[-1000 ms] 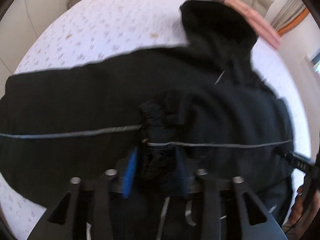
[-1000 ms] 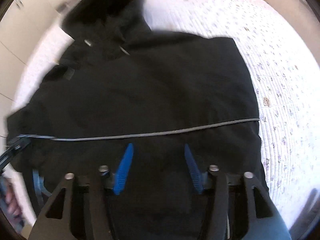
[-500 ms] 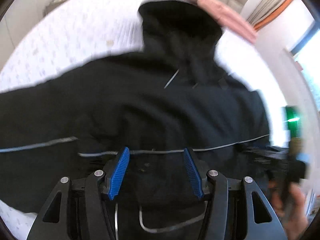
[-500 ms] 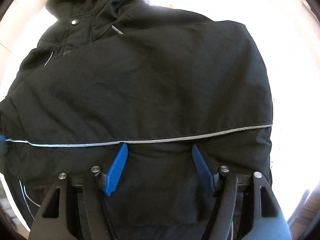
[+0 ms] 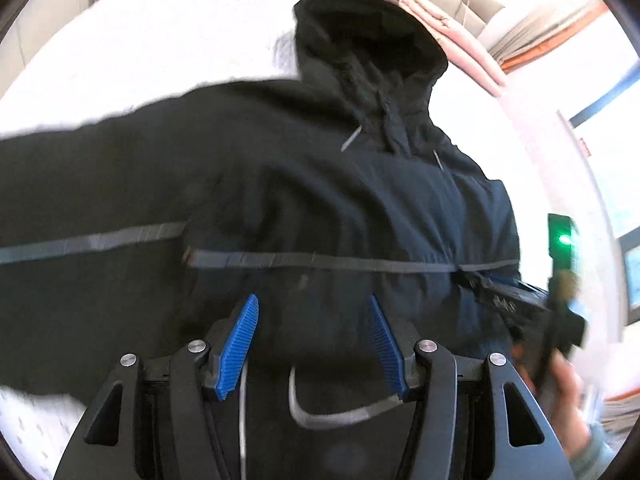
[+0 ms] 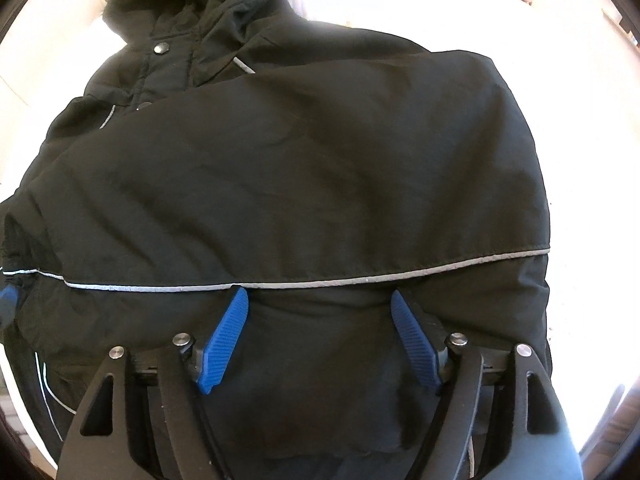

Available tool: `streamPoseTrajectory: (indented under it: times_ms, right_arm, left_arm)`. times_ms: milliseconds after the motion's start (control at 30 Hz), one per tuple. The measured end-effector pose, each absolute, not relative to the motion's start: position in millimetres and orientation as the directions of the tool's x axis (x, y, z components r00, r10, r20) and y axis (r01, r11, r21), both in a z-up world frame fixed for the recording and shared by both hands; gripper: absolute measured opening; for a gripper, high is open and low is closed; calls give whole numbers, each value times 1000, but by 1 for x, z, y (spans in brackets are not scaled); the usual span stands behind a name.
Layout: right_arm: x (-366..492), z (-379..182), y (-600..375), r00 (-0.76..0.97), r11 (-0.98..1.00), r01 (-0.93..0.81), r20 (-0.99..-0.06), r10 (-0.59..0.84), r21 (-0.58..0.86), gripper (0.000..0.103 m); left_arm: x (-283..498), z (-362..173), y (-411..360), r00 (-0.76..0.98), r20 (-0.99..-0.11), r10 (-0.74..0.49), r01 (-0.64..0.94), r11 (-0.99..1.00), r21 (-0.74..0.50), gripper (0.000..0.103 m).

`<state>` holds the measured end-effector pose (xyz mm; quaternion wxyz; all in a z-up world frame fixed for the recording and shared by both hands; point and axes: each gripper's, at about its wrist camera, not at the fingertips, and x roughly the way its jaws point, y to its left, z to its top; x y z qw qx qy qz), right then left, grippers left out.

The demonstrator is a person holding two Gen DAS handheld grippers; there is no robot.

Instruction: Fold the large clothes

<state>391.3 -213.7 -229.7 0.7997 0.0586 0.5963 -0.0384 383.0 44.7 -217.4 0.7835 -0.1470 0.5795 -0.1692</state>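
A: Where's the jacket [image 6: 304, 168] rn?

B: Flat on the bed [image 5: 152, 48], black, w/ the hood [image 5: 360, 40] toward the head end, near the pink bedding [image 5: 452, 36] folded along that edge. One sleeve lies across the front, so the body's partly folded. Grey reflective stripe [image 6: 360, 278] runs across it low down.

A: Left tool?

B: Left tool [image 5: 312, 336] hangs over the lower part of the jacket, below the stripe. Blue pads [image 5: 239, 346] stand apart, nothing pinched btwn them, just cloth lying underneath. Jaws have just been opening. View's a bit blurred tho.

A: And the right tool?

B: Right tool [image 6: 320, 332] also points down at the jacket's bottom part, tips just under the stripe. Pads [image 6: 224, 340] spread wide, not pressing any fabric. Its jaws have just been opening too, nothing gripped. In the left wrist view you can see the right tool's black body at the jacket's side edge, w/ the person's hand [image 5: 568, 396] on it, blurry.

A: Anything else on the bed?

B: Bedcover's white w/ small print, mostly washed out by light. Snap buttons [image 6: 161, 48] visible up the jacket's front below the hood. A thin grey cord loop [image 5: 332, 416] lies btwn the left tool's arms, can't tell what it belongs to.
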Motion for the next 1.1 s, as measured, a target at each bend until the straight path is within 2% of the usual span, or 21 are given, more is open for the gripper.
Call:
streamPoseTrajectory:
  times_ms: [233, 367, 533, 667, 800, 967, 1067, 1100]
  right_arm:
    - [377, -228, -208, 324, 994, 104, -946, 6, 42, 86]
    - [371, -226, -207, 340, 993, 103, -940, 15, 53, 88]
    - [368, -225, -203, 329, 993, 107, -944, 5, 43, 89]
    - [375, -227, -203, 312, 993, 110, -950, 3, 40, 90]
    - [383, -228, -203, 299, 993, 114, -954, 3, 39, 91]
    - [390, -229, -200, 283, 991, 128, -959, -9, 28, 91]
    - [394, -230, -200, 269, 991, 130, -963, -11, 25, 91]
    - [395, -230, -200, 268, 991, 129, -963, -12, 23, 91]
  left_arm:
    - [342, -214, 160, 313, -868, -386, -136, 886, -443, 59]
    - [322, -216, 253, 375, -878, -296, -350, 832, -430, 59]
    - [300, -209, 360, 426, -903, -58, -590, 739, -326, 59]
    - [293, -216, 418, 415, -908, 52, -712, 640, -288, 59]
    - [296, -236, 452, 422, -906, 27, -755, 563, -335, 59]
    - [303, -259, 467, 453, -889, -68, -723, 555, -411, 59]
    - [313, -262, 463, 449, -892, -52, -713, 580, -393, 59]
    - [320, -263, 462, 449, -892, -47, -709, 589, -388, 51]
